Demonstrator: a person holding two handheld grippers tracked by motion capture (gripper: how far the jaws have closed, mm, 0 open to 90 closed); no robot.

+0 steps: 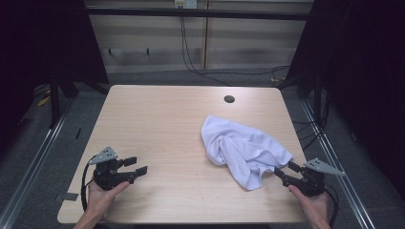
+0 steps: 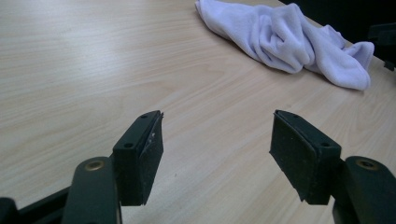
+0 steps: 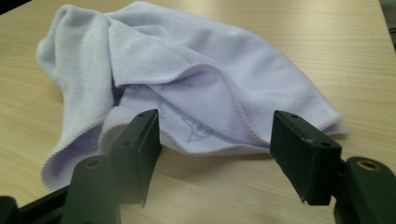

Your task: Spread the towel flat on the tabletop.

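Over on the left, the left gripper [image 1: 138, 166] sits low above bare table [image 1: 157, 124], its jaws spread wide with nothing between them, pointed across towards the cloth but well apart from it. In the middle there is only wood grain. Further right lies the white towel [image 1: 241, 145], crumpled in a loose heap on the right half of the table (a faint printed pattern shows on one fold in the right gripper view). At its near edge the right gripper [image 1: 285, 170] has its jaws wide apart too, just beside the hem [image 3: 219, 148] and holding nothing. I'd judge this the approach to a first grasp. Next, the right gripper should ease forward so a single hem layer sits between the pads, then close; the left must travel over to find another corner.
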